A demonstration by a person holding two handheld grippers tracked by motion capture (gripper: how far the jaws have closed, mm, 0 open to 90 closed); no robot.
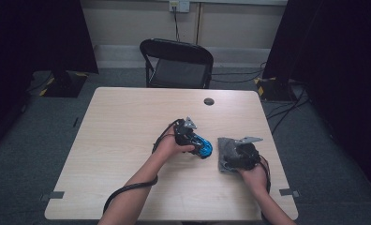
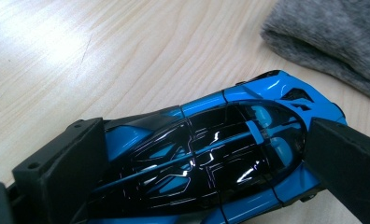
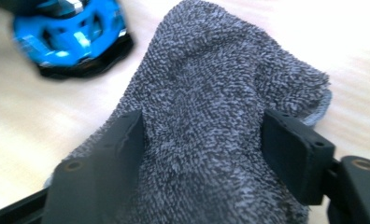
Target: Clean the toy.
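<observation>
Blue toy car [image 2: 211,154] sits clamped between the left gripper's [image 1: 189,136] jaws; grey cloth [image 3: 211,140] bunches between the right gripper's [image 1: 242,152] parted, loosened jaws.

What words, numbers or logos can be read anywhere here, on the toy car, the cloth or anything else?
None can be read.
Blue toy car: glossy blue and black panels, no lettering or number visible.
Grey cloth: plain pile, no tag or print visible.
Wall socket behind the chair: too small to show any marking.
Table: bare wood grain, no label.
</observation>
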